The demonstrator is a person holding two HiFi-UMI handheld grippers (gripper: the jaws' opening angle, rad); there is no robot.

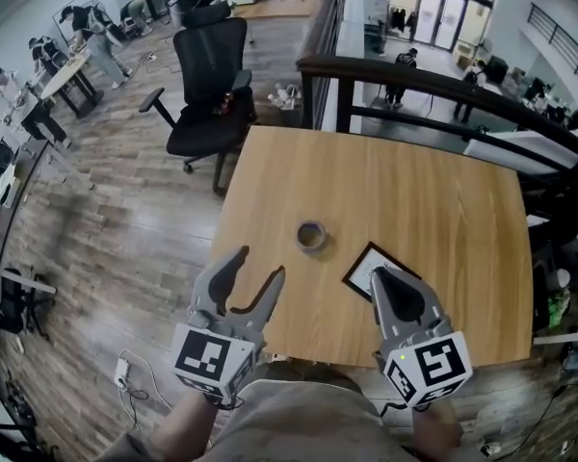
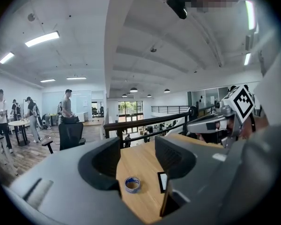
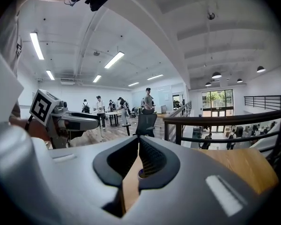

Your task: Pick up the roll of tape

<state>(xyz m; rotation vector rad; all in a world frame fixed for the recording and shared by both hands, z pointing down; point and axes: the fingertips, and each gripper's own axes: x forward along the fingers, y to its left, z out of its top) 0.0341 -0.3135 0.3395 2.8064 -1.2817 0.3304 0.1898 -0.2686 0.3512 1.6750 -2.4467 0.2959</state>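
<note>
- The left gripper (image 1: 258, 263) hovers with its jaws spread wide, nothing between them; the right gripper (image 1: 383, 275) has its tips pressed together, empty.
- The roll of tape (image 1: 311, 236) lies flat on the table (image 1: 433, 191), ahead of the left gripper and slightly to its right, untouched.
- I'd worry that a jaw landing on the rim sends the light roll skidding, or nudges the framed card (image 1: 359, 269) beside it.

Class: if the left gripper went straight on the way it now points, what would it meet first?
Probably nothing nearby. The roll of tape lies in line with the open left gripper but lower, on the table; it may pass over towards the black railing. Depth is unclear.
</note>
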